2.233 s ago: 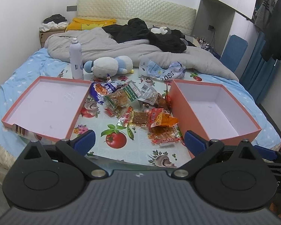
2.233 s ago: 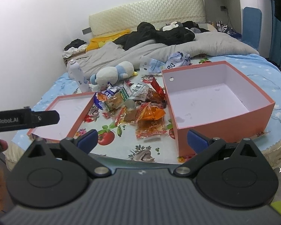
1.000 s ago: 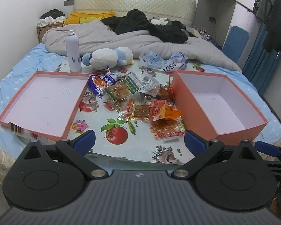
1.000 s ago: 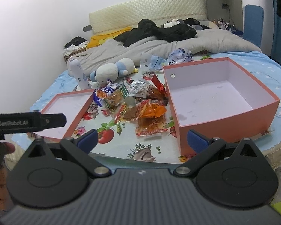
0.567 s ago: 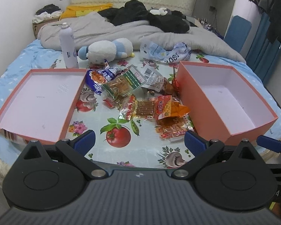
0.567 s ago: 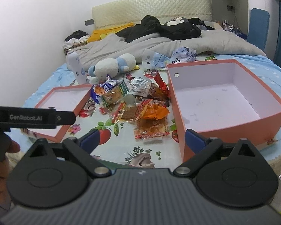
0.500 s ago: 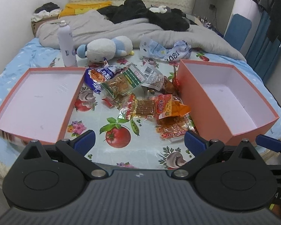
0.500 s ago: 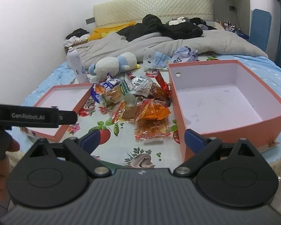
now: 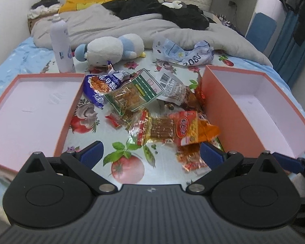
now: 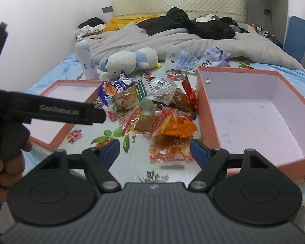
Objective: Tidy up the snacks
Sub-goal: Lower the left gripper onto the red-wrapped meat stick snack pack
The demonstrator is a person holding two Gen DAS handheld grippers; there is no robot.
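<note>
A heap of snack packets (image 9: 152, 105) lies on a fruit-print cloth between a shallow pink lid (image 9: 30, 109) on the left and a deep pink box (image 9: 254, 109) on the right, both empty. My left gripper (image 9: 150, 154) is open and empty, near the heap's front edge. My right gripper (image 10: 154, 150) is open and empty, just above a red-orange packet (image 10: 170, 148) at the front of the heap (image 10: 148, 109). The deep box (image 10: 254, 113) is to its right, the lid (image 10: 71, 95) to its left. The left gripper's body (image 10: 50, 111) crosses the right wrist view.
A white spray bottle (image 9: 62, 44), a plush toy (image 9: 111, 48) and a crumpled plastic bag (image 9: 185, 55) stand behind the heap. A grey quilt (image 9: 132, 26) and dark clothes lie further back on the bed. A blue chair (image 9: 260, 30) is at the far right.
Both grippers have moved forward and down toward the snack heap, which now looks larger. The jaws have stayed open. Nothing on the cloth has moved.
</note>
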